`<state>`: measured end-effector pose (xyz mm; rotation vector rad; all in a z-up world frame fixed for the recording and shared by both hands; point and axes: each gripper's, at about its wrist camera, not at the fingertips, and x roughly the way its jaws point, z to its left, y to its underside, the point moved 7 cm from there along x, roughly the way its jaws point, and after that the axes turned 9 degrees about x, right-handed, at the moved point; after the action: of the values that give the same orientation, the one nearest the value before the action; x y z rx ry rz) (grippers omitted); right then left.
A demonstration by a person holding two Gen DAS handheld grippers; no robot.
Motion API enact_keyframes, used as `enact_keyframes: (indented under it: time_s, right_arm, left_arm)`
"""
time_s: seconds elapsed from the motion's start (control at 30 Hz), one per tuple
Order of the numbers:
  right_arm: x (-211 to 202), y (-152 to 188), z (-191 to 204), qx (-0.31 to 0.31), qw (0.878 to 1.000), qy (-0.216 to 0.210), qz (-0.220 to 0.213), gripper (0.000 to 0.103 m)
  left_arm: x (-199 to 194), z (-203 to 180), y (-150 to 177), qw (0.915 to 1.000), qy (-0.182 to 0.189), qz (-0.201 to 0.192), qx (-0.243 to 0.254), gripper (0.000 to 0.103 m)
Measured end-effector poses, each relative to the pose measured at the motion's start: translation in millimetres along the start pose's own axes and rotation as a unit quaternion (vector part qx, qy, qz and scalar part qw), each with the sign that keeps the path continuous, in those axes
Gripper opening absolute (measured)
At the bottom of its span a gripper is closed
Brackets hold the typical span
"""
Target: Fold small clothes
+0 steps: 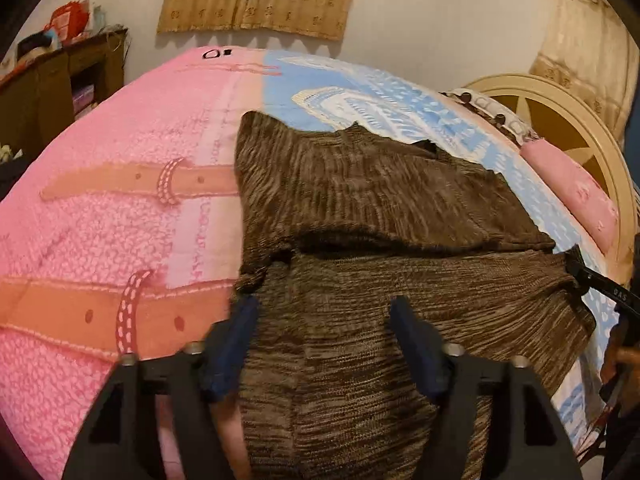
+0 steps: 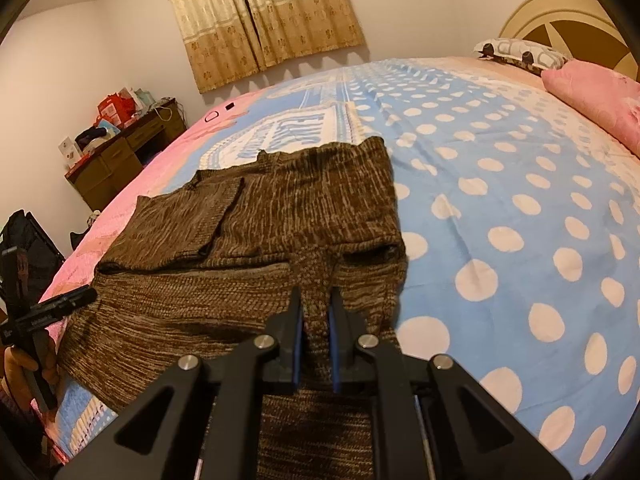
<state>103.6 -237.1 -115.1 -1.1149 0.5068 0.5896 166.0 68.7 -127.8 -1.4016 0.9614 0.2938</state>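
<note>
A brown mottled knit garment [image 1: 360, 200] [image 2: 248, 216] lies on the bed, with its near part doubled over the far part along a crosswise fold. My left gripper [image 1: 324, 320] stands open above the garment's near left part; the knit lies between and under its blue pads [image 1: 236, 340], which do not press on it. My right gripper [image 2: 316, 304] is shut on a raised pinch of the knit near the garment's right edge. In the left wrist view the right gripper's black tip [image 1: 588, 280] shows at the garment's right side. The left gripper [image 2: 60, 304] appears at the left of the right wrist view.
The bed cover is pink with belt prints [image 1: 120, 220] on the left and blue with white dots [image 2: 500, 200] on the right. A pink pillow [image 2: 600, 96] and a cream headboard [image 1: 560, 132] lie at the far right. A cluttered wooden desk [image 2: 120, 156] stands beyond the bed's left side.
</note>
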Motion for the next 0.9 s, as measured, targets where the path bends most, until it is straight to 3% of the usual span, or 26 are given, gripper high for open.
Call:
enact_keyframes:
  time_s: [0.07, 0.13, 0.27, 0.47, 0.6, 0.7, 0.9]
  right_arm:
    - [2.0, 0.5, -1.5, 0.001, 1.0, 0.002, 0.002, 0.014]
    - [3.5, 1.8, -2.8, 0.005, 1.0, 0.005, 0.005, 0.014]
    - [3.6, 4.7, -4.2, 0.011, 1.0, 0.01, 0.008, 0.014]
    - [-27.2, -10.5, 9.5, -0.004, 1.0, 0.0, -0.031, 0.014]
    - [-51.9, -37.0, 27.2, -0.025, 0.997, -0.014, -0.069, 0.014]
    - [-54.6, -61.4, 37.8, -0.043, 0.995, -0.017, -0.089, 0.014]
    - [-14.9, -123.4, 44.0, -0.076, 0.991, 0.011, -0.107, 0.014]
  left_arm:
    - [0.4, 9.1, 1.1, 0.9995, -0.029, 0.007, -0.005, 0.022]
    - [0.4, 13.8, 1.2, 0.9994, 0.0, 0.01, -0.033, 0.012]
    - [-4.6, 10.1, 1.6, 0.9995, -0.008, 0.003, -0.031, 0.009]
    - [-45.6, -10.2, -17.0, 0.9969, -0.043, -0.066, 0.005, 0.009]
    - [-64.5, -9.7, -43.5, 0.9949, -0.021, -0.099, -0.008, 0.009]
    - [-67.3, -1.3, -73.6, 0.9923, -0.037, -0.118, 0.0, 0.009]
    - [-30.0, 29.5, -129.8, 0.9914, -0.039, -0.121, -0.033, 0.009]
